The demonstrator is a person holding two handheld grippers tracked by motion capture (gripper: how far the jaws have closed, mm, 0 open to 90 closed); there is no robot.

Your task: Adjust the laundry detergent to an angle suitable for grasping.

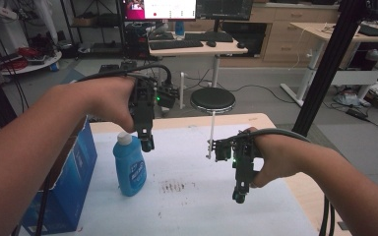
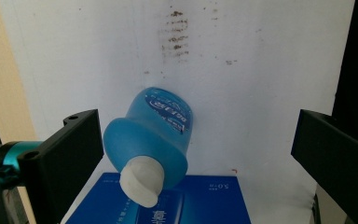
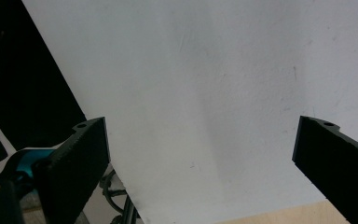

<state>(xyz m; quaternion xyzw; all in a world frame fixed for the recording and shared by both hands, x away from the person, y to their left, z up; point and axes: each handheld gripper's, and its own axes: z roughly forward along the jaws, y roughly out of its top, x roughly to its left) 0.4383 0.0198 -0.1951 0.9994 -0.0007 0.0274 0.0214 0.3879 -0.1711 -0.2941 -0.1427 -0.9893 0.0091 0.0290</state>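
A blue bottle (image 1: pixel 130 168) with a white cap stands upright on the white table sheet (image 1: pixel 192 201), left of the middle. My left gripper (image 1: pixel 146 142) hangs just above and to the right of its cap, pointing down. In the left gripper view the blue bottle (image 2: pixel 151 135) sits below between the wide-apart jaws, nearer the left one, untouched; my left gripper (image 2: pixel 196 154) is open. My right gripper (image 1: pixel 239 195) points down over the sheet at the right. In the right gripper view my right gripper (image 3: pixel 200 158) is open over the bare white sheet (image 3: pixel 214 93).
A blue box (image 1: pixel 74 172) stands at the table's left edge, close beside the bottle. Dark smudges (image 1: pixel 172 186) mark the sheet's middle. A thin white rod (image 1: pixel 210 132) rises near the right hand. Beyond the table are a round stool (image 1: pixel 212 100) and desks.
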